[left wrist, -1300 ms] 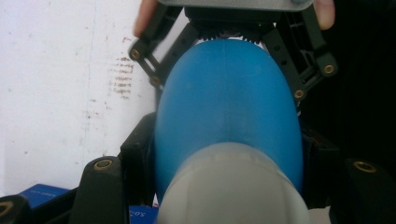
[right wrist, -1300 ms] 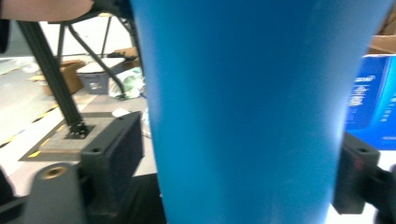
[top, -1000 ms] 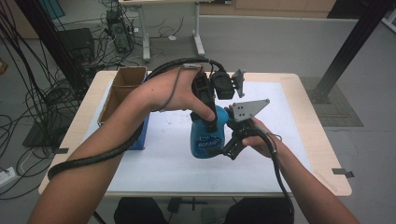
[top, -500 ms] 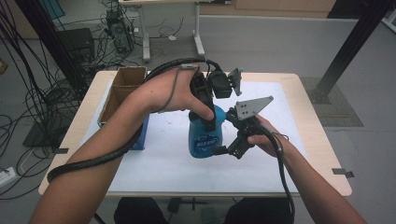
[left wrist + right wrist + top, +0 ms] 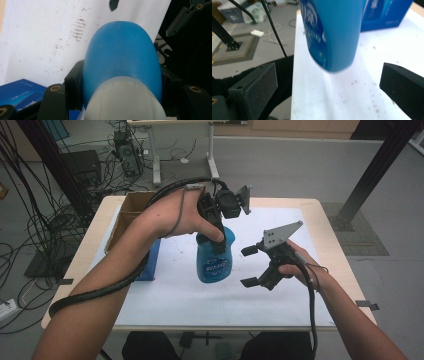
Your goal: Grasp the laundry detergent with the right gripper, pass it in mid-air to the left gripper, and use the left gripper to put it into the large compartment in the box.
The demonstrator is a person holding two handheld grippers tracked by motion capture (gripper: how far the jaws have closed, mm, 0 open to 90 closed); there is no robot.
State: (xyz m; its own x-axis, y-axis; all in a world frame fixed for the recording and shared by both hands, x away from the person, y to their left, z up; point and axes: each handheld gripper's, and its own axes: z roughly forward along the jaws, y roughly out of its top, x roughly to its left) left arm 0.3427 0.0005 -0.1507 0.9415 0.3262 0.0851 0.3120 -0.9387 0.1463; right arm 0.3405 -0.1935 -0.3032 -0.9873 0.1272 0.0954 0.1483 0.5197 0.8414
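A blue plastic bottle with a white printed label hangs upright just above the table. My left gripper comes down from above and is shut on the bottle's narrow upper part. In the left gripper view the bottle's blue shoulder bulges between the two black jaws. My right gripper is open to the right of the bottle, a short gap away, jaws facing it. In the right gripper view the bottle's bottom end floats ahead of the open right gripper, touching neither pad.
A white sheet covers the tabletop. A blue carton lies at the left beside an open cardboard box. The blue carton stands behind the bottle. Cables and a black post surround the table.
My right gripper has drawn back to the right, away from the bottle's lower body, with its jaws apart. The left gripper and the bottle have stayed nearly in place.
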